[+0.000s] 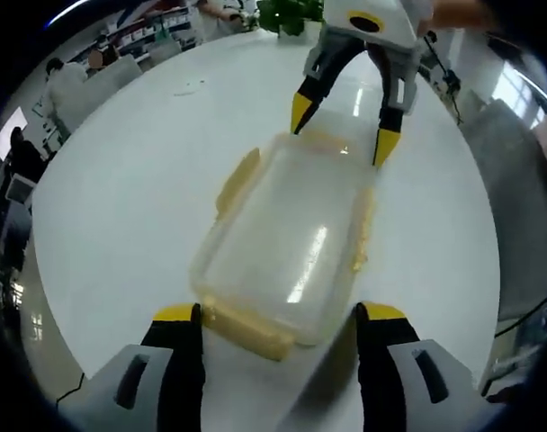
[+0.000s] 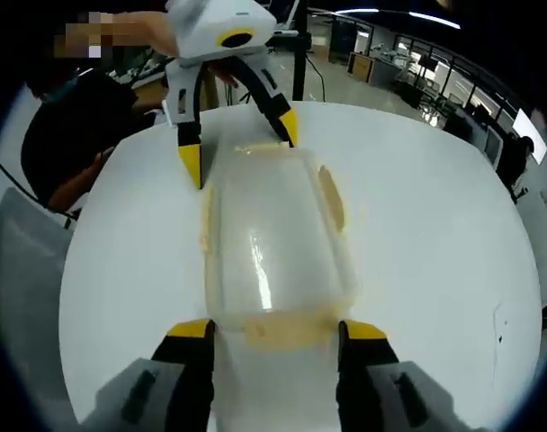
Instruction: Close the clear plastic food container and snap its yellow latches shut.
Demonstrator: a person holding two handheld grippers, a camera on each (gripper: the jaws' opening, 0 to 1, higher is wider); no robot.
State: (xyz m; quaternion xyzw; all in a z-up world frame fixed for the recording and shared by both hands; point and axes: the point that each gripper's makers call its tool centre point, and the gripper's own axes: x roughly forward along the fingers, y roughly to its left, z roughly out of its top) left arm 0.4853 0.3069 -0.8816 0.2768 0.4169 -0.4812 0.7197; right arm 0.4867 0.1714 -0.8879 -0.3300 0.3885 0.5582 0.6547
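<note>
A clear plastic food container [image 1: 287, 238] lies on the white table with its lid resting on top. Pale yellow latches [image 1: 237, 180] run along its sides and ends, and they look flared outward. My left gripper [image 1: 278, 315] is open, its jaws straddling the near end latch [image 1: 251, 333]. Across the box, my right gripper [image 1: 343, 129] is open over the far end. In the right gripper view the container [image 2: 273, 243] stretches away from my right gripper [image 2: 278, 329], which brackets an end latch [image 2: 278, 335]. The left gripper [image 2: 239, 144] is spread at the opposite end.
The round white table [image 1: 130, 207] has bare room on both long sides of the box. A slip of paper [image 1: 188, 87] lies far off. A potted plant [image 1: 291, 16] and seated people stand beyond the table's edge. A person in dark clothes [image 2: 85, 135] is close to the table.
</note>
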